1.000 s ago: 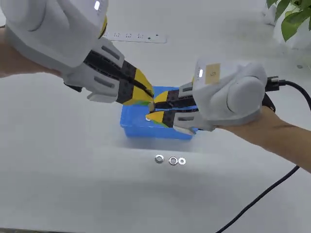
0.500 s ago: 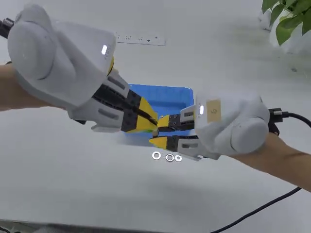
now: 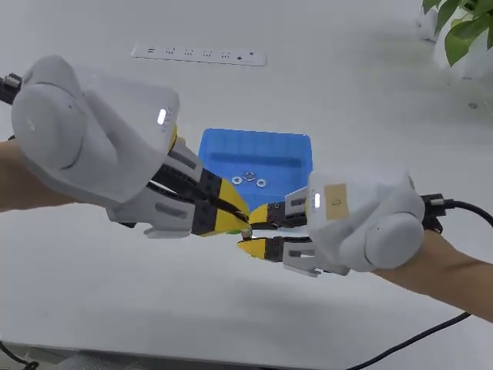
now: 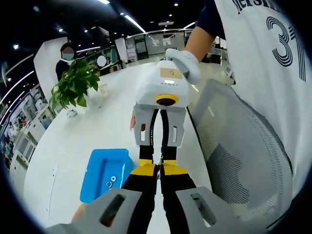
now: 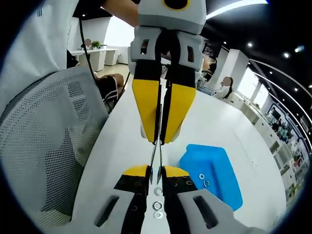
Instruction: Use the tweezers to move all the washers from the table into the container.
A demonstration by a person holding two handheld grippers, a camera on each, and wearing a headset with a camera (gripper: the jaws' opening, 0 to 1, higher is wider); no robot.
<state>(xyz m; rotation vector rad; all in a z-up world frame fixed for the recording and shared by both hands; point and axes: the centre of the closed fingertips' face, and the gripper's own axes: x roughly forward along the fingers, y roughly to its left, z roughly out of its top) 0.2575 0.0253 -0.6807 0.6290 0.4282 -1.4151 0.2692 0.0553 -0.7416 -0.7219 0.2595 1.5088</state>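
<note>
My left gripper [image 3: 242, 221] is shut on thin metal tweezers [image 5: 157, 156] that point at the right gripper. My right gripper [image 3: 250, 230] faces it, its yellow-tipped jaws closed on the tweezer tips [image 5: 155, 178]. Both hover just in front of the blue container [image 3: 254, 139], which holds several washers [image 3: 250, 179]. Three washers [image 5: 157, 204] lie in a row on the white table right below the tweezer tips. I cannot tell whether the tips hold a washer. In the left gripper view the right gripper [image 4: 157, 159] meets the left gripper [image 4: 160, 171] beside the container [image 4: 105, 168].
A white power strip [image 3: 199, 55] lies at the table's far side, and a green plant [image 3: 462, 23] stands at the back right. A black cable [image 3: 412, 335] trails from the right gripper. A grey mesh chair [image 4: 243, 146] stands at the table's near edge.
Both grippers have come back from above the container to the near side with the tweezers. They now cover the three table washers in the head view. The camera has also shifted.
</note>
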